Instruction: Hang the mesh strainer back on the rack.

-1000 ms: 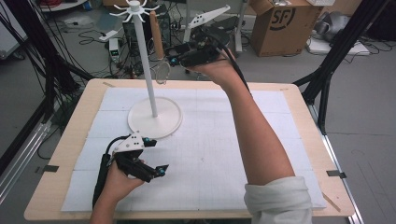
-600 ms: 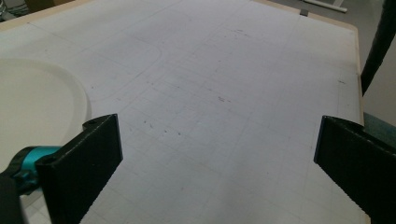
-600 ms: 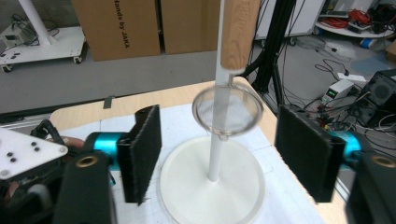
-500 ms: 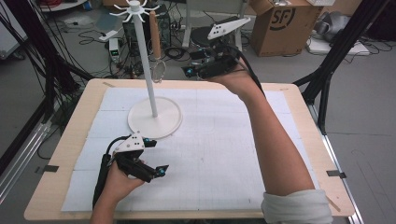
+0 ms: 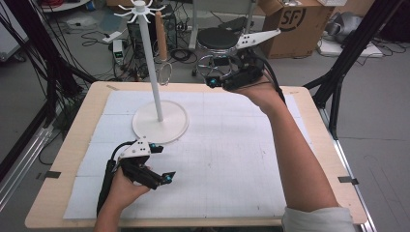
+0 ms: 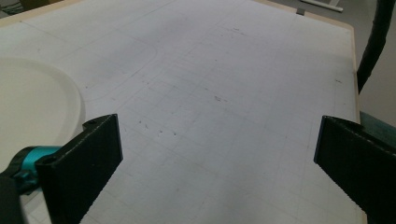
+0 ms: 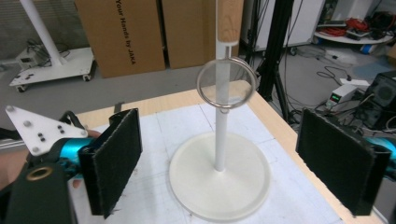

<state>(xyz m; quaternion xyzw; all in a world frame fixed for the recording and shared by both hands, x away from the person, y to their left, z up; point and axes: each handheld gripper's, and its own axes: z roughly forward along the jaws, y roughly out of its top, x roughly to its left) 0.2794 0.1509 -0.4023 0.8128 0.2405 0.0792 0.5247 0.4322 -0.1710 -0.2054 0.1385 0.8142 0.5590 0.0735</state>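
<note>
At the table's far edge, the right gripper [image 5: 211, 81], jaws just spread empty, apparently leaves the strainer [image 7: 226, 83] hung on the stand [image 5: 160, 121]; the left gripper [image 5: 161, 163] rests agape.

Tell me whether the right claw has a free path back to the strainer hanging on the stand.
Probably yes: the right claw is open and empty, facing the strainer on the stand, with nothing between them.
</note>
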